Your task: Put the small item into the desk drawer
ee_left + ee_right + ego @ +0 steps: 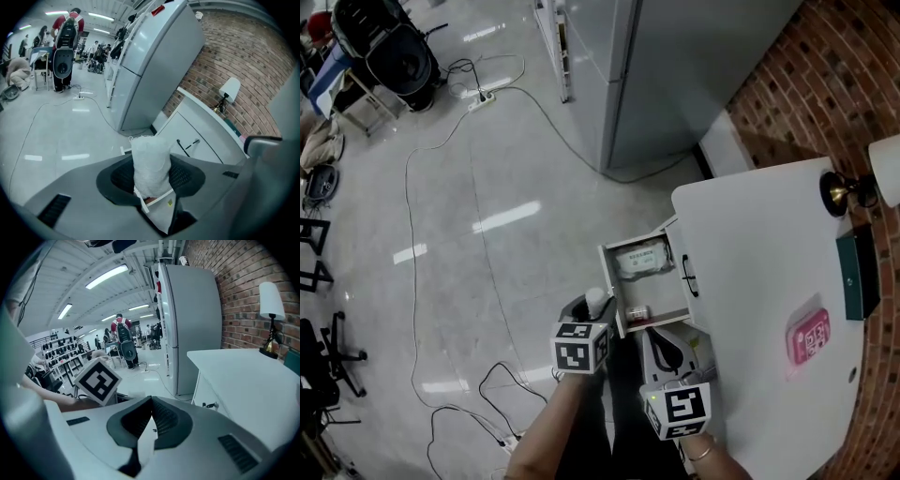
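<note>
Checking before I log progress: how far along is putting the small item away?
Done: white desk drawer stands open. In hand: left claw grips the small white textured roll, just outside the drawer. Right claw shut, empty. Remaining: lower it in, release.

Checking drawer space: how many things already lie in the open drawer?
2: a white packet at the far side, a small red-and-white item at the near side. More may be hidden.
</note>
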